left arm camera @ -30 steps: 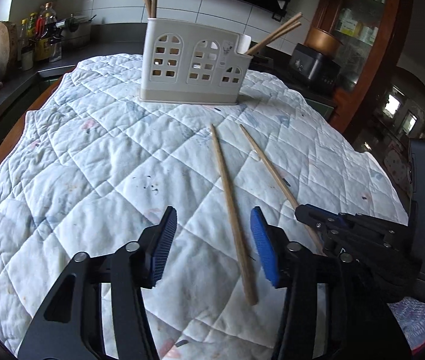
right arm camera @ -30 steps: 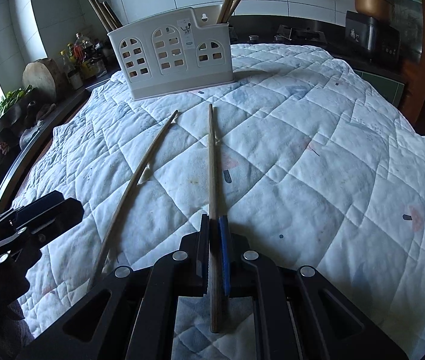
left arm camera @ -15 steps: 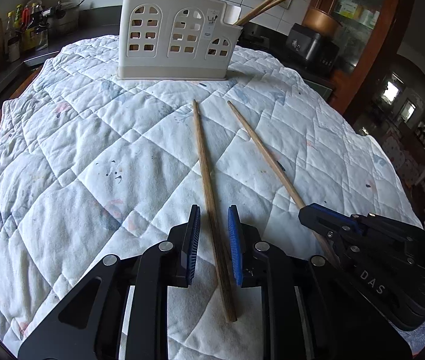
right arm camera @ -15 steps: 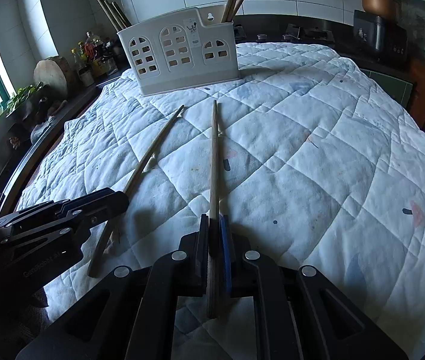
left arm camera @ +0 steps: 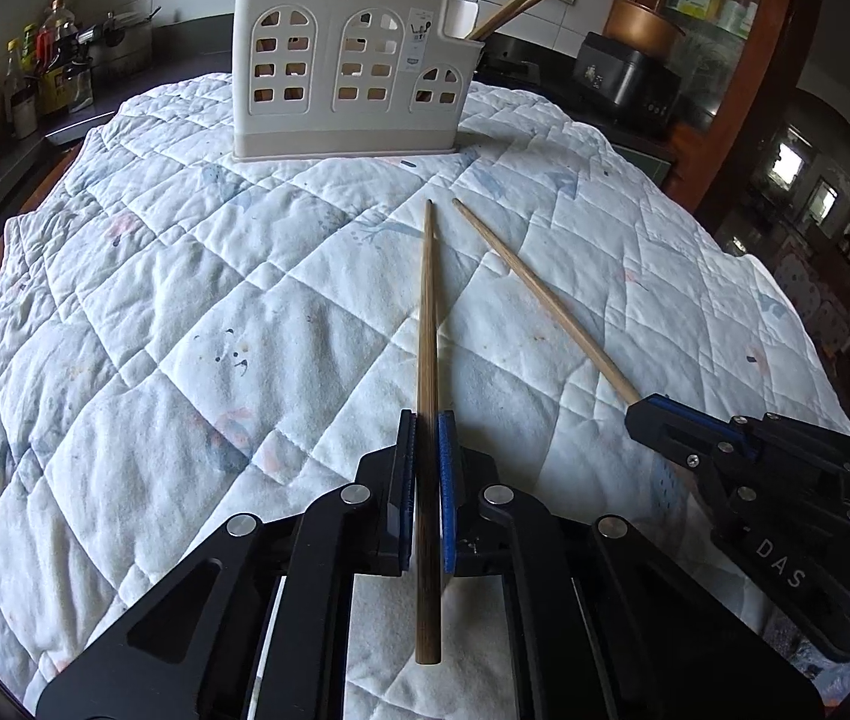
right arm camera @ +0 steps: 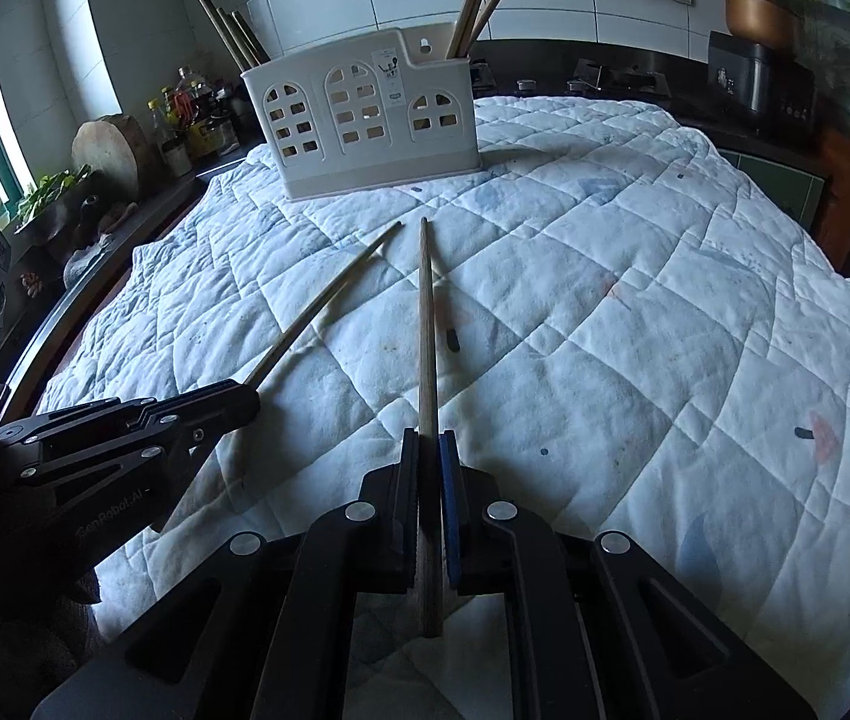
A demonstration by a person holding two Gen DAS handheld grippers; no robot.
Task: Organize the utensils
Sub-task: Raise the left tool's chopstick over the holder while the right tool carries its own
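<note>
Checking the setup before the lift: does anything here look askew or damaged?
Nothing stands out. Each gripper, left and right, grips one chopstick; the holder stands upright on the quilt.

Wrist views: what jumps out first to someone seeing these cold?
Two wooden chopsticks on the white quilted cloth, each clamped near its blunt end: the darker chopstick in the left hand-held gripper, the paler chopstick in the right hand-held gripper. Their tips nearly meet, pointing at the cream utensil holder at the far edge, which already holds chopsticks.
</note>
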